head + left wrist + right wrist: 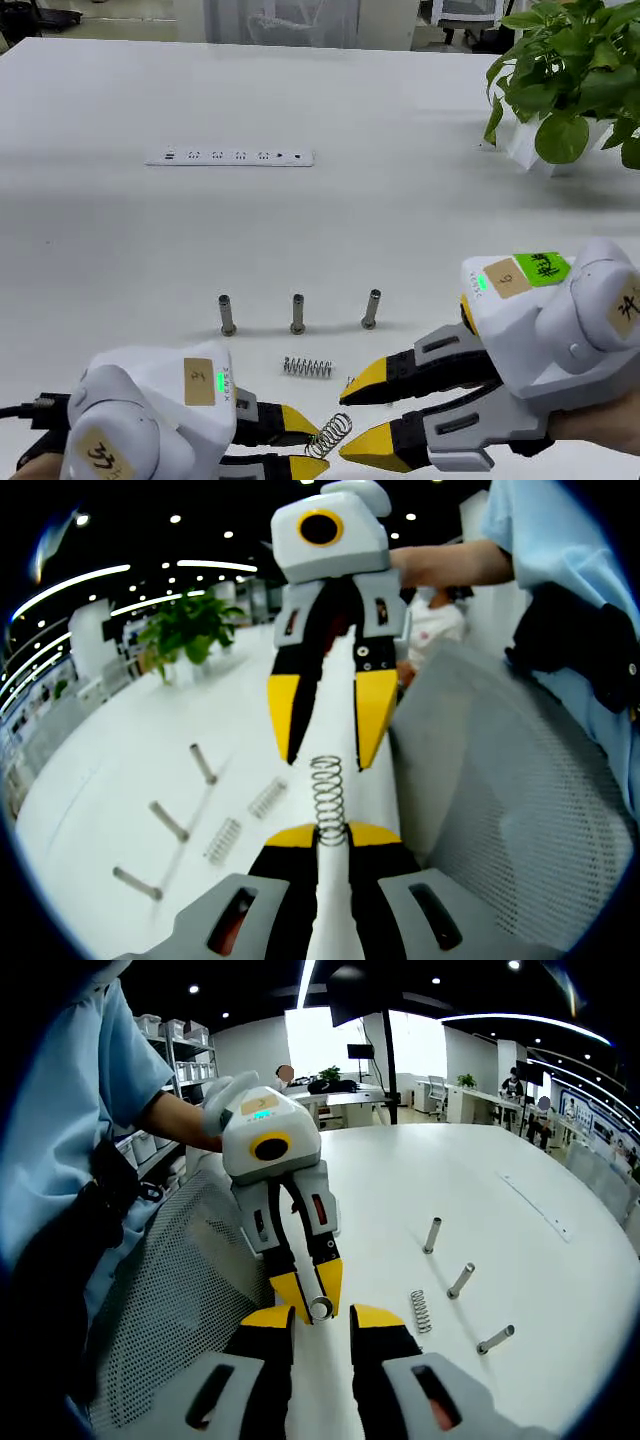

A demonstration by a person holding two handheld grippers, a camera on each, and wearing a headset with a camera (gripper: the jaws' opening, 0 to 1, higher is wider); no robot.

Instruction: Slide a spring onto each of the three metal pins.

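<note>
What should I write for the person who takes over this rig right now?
Left hand-held gripper: shut on one spring, which sticks out past its tips.
Right hand-held gripper: open, tips at that spring's free end, not closed on it.
Three pins stand upright in a row on the table, all bare.
Two more springs lie on the table near the pins.
Done: nothing fitted yet.
Left: all three springs onto the pins.

Left claw [312, 443] clamped, right claw [345, 425] agape (tips facing)
</note>
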